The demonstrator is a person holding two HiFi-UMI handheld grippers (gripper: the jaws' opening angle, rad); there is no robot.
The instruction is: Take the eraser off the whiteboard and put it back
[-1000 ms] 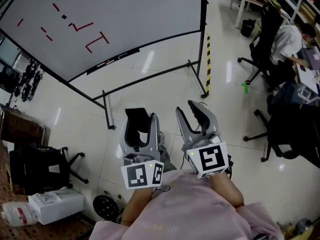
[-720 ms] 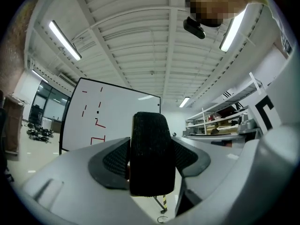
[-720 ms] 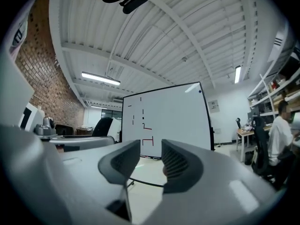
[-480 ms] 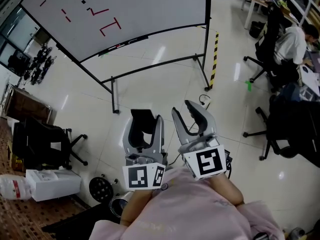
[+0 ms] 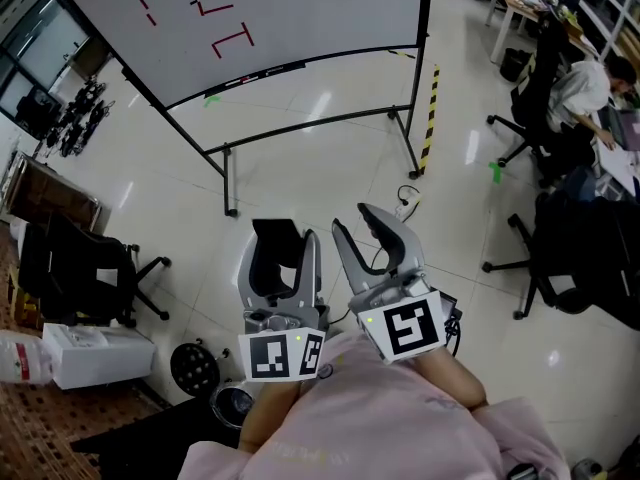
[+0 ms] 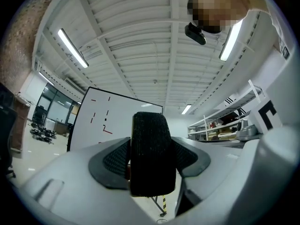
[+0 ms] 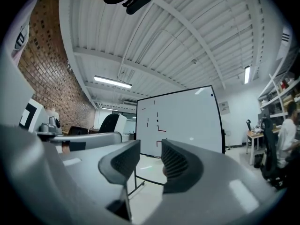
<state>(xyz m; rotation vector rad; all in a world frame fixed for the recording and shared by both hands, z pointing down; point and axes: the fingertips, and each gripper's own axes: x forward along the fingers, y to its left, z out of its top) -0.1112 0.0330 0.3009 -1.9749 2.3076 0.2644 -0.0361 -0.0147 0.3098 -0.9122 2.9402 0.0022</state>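
The left gripper (image 5: 280, 243) pinches the black eraser (image 6: 151, 153) between its pads, well apart from the whiteboard (image 5: 300, 13), while the right gripper (image 5: 372, 230) has its jaws spread with nothing between them. Over the last second the board has slid toward the top of the head view, so the person seems to have backed away. The eraser is off, and putting it back is probably what remains.

Floor is pale glossy tile (image 5: 300, 168) catching reflections of the ceiling lights, with a yellow-black hazard strip (image 5: 432, 118) laid on it. Black office chair (image 5: 85, 273) and white box (image 5: 95, 353) stand at left; a seated person (image 5: 590, 83) works at the desks on the right, and windows (image 5: 45, 53) sit far left. Overhead is a ribbed white ceiling (image 6: 140, 41) with tube lights (image 6: 71, 47), and one wall is bare brick (image 7: 42, 69).
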